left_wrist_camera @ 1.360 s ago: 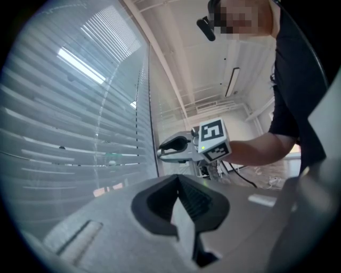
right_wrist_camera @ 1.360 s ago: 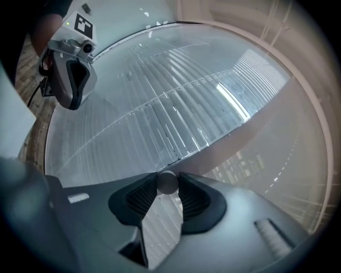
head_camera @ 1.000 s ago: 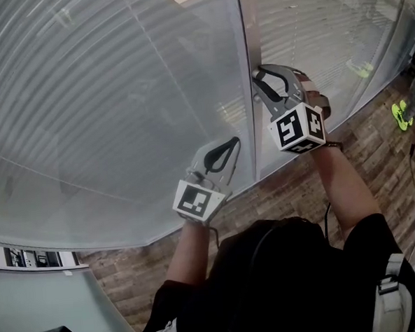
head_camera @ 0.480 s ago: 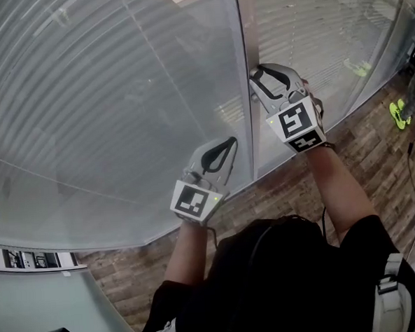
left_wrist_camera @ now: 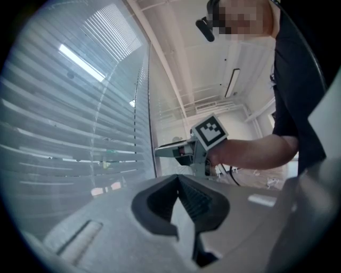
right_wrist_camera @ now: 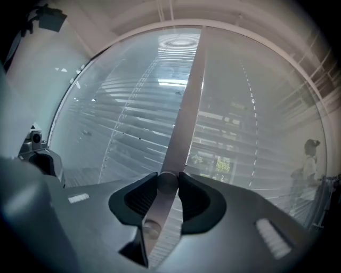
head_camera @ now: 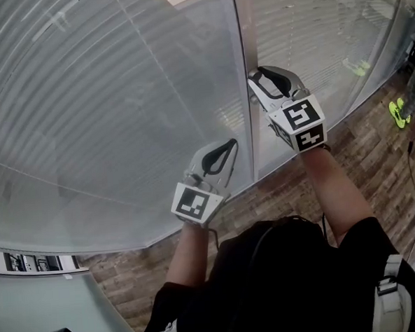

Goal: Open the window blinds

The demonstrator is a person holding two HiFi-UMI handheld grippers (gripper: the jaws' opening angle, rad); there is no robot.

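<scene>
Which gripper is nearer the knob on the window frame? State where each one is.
Right. The right gripper is closed on the knob. The left gripper, shut and empty, sits lower and to its left by the glass, apart from the knob.

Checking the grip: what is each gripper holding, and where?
The right gripper pinches the round knob at the window post by its sides. The left gripper, jaws together, holds nothing.

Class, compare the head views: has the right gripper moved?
Yes. The right gripper rolled in place on the blind rod; its marker cube shifted slightly right, away from the window frame.
</scene>
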